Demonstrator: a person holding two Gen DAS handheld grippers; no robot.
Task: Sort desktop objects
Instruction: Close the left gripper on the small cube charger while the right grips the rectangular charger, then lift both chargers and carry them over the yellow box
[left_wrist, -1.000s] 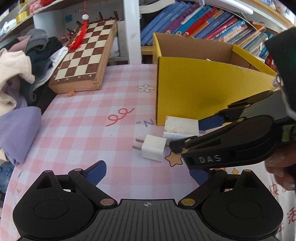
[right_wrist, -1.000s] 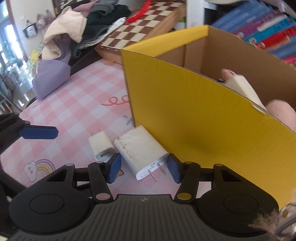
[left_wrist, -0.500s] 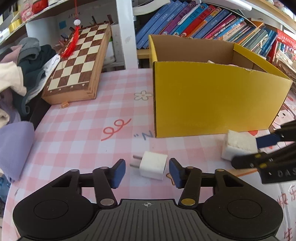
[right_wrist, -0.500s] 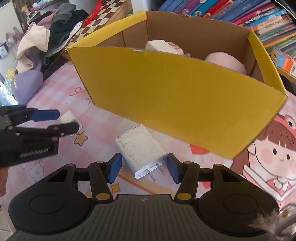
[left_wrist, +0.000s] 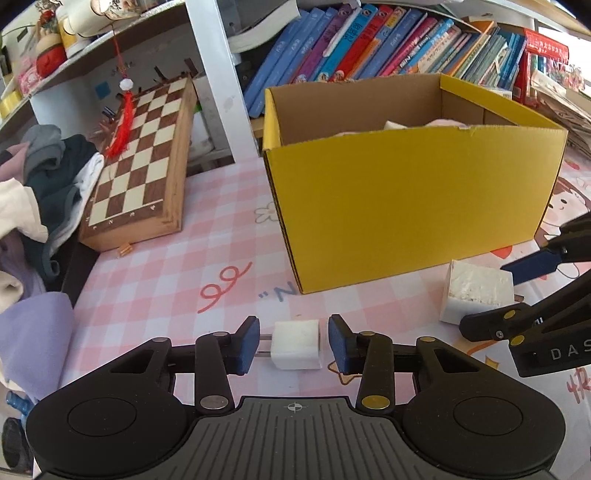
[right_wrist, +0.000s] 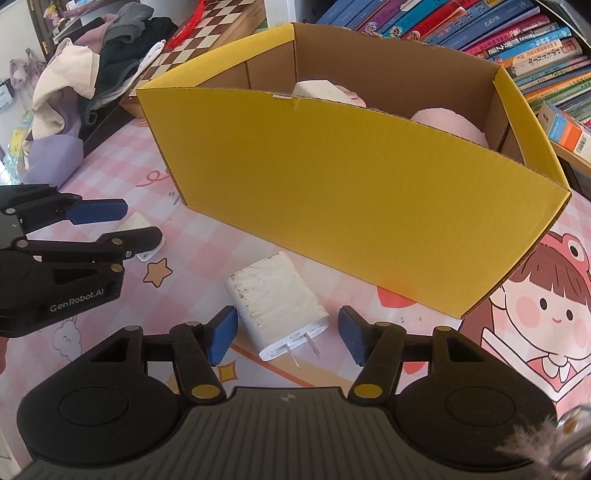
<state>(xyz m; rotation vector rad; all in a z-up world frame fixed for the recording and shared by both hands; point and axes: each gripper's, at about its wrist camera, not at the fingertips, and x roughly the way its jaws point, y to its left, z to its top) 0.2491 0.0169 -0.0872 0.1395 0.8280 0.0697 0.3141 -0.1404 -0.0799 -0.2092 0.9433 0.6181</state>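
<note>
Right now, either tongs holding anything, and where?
Nothing held. Left tongs straddle the small charger, right tongs straddle the large charger's plug end; both open.

Both handheld tools are matte black plastic. The left gripper (left_wrist: 291, 345) has two round discs flanking a ribbed centre plate marked with a small crosshair, linkage arms pinned with silver and brass rivets, and blue pads (left_wrist: 246, 345) on its jaws. The right gripper (right_wrist: 286, 334) matches. Their sides bear white lettering: "GenRobot.AI" and "DAS".
</note>
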